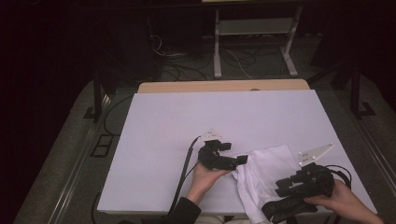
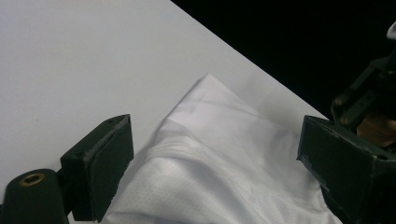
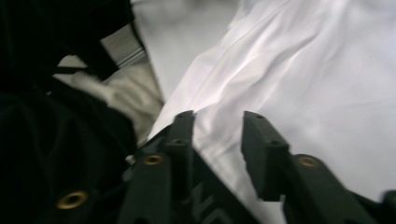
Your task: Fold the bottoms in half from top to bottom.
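- White cloth crumpled at the near edge of the white table, right of centre, one part draped over that edge toward the person.
- Left gripper held low over the table in the left hand, aimed rightward at the cloth's left edge; jaws touching or just beside that edge in the high view.
- In the left gripper view, jaws spread wide, cloth lying between and beyond them, a folded peak pointing toward the table's far edge; no pinch on the fabric visible.
- Grey three-cornered plate riding on top of the left gripper, black cable trailing back along the table to the near edge.
- Right gripper held in the right hand at the near right corner, resting over the cloth's right part, aimed left and toward the person.
- In the right gripper view, jaws parted by a narrow gap, cloth directly beneath and ahead; fabric between the jaws hard to judge, so grip uncertain, though the gap itself plain.
- A second grey plate sticking up beside the right gripper, just off the cloth's right edge.
- Dark sleeve at the left forearm, near the bottom edge of the high view.
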